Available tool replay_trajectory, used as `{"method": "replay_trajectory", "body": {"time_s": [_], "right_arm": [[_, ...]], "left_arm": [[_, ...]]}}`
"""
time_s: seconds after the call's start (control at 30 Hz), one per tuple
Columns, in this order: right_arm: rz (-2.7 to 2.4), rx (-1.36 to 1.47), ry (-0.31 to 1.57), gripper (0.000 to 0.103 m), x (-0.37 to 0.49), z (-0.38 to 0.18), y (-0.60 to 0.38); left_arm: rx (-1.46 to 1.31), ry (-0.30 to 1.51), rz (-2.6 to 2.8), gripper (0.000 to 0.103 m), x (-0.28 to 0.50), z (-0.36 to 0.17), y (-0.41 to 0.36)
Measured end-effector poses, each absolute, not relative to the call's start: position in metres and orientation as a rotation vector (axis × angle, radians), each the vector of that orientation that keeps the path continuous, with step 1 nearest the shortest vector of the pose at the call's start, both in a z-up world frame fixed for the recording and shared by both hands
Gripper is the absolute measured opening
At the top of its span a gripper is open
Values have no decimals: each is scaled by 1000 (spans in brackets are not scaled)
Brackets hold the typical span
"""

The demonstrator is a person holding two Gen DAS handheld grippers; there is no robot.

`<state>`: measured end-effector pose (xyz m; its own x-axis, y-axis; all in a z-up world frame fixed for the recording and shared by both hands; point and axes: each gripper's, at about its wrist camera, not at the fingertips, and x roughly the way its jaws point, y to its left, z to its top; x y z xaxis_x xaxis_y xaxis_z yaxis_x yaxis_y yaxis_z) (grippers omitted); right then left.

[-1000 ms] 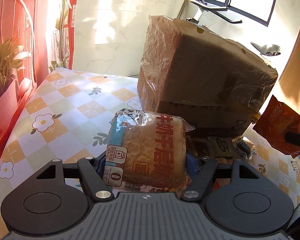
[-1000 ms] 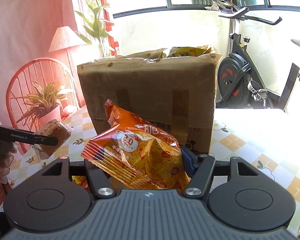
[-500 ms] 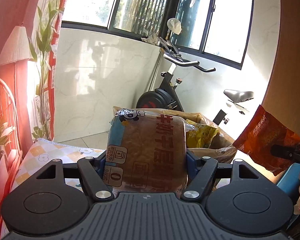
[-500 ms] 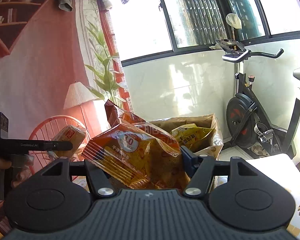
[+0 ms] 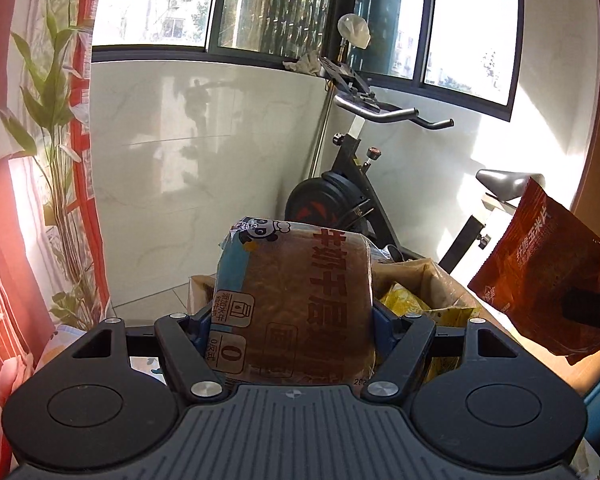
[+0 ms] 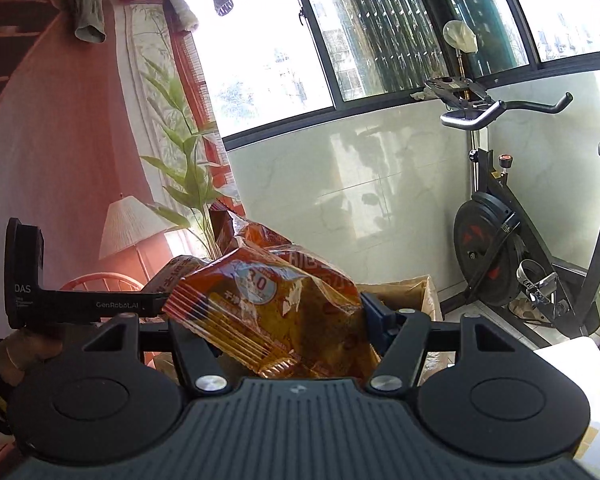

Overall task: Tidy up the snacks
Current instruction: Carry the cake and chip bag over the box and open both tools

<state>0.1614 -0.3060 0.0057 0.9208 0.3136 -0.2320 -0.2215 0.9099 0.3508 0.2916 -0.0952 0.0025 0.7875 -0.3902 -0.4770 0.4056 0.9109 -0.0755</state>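
Note:
My left gripper (image 5: pixel 292 320) is shut on a clear-wrapped brown bread pack (image 5: pixel 296 300) with red lettering and a panda print, held upright. Beyond and below it lies the open top of a cardboard box (image 5: pixel 428 280) with yellow snack bags (image 5: pixel 408 304) inside. My right gripper (image 6: pixel 280 320) is shut on a crinkly orange snack bag (image 6: pixel 276 304), held above the same box (image 6: pixel 400 292). That orange bag (image 5: pixel 548 276) also hangs at the right edge of the left wrist view. The left gripper's black body (image 6: pixel 84 304), held by a hand (image 6: pixel 16 356), shows at the left of the right wrist view.
A black exercise bike (image 5: pixel 364 184) stands behind the box against a white tiled wall under dark-framed windows. A tall green plant (image 6: pixel 188 176), a lamp (image 6: pixel 132 224) and a red chair (image 6: pixel 104 280) are on the left. A corner of the checked tablecloth (image 6: pixel 596 436) shows low right.
Both grippers have risen with their snacks from beside the box to above its open top. The table has dropped out of view and the box's inside now shows.

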Motion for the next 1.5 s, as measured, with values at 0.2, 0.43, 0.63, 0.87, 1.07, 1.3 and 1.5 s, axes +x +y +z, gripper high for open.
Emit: {"method": "replay_trajectory", "body": {"time_s": [0.2,0.43,0.63,0.87,1.07,1.3,1.5], "right_arm": [[281,377,309,66,185,-3,-314],[299,380,328,66,204,-4,-302],[316,433,349,66,217,-3,-288],[379,496,356,66,240,-2,-245],[356,426,382,68,268,-22,-208],[354,405,433,88,272,-33,-201],[371,322,389,88,241,-21,-212]], "left_arm": [[32,591,-389,75,332,-15,-108],[18,590,-399,78,338,-16,-102],[16,543,-345,78,325,-3,-71],[-15,568,-264,78,296,-16,-21],[-23,570,-240,78,279,-21,1],[-45,576,-239,78,271,-21,10],[-65,569,-256,78,256,-21,10]]}}
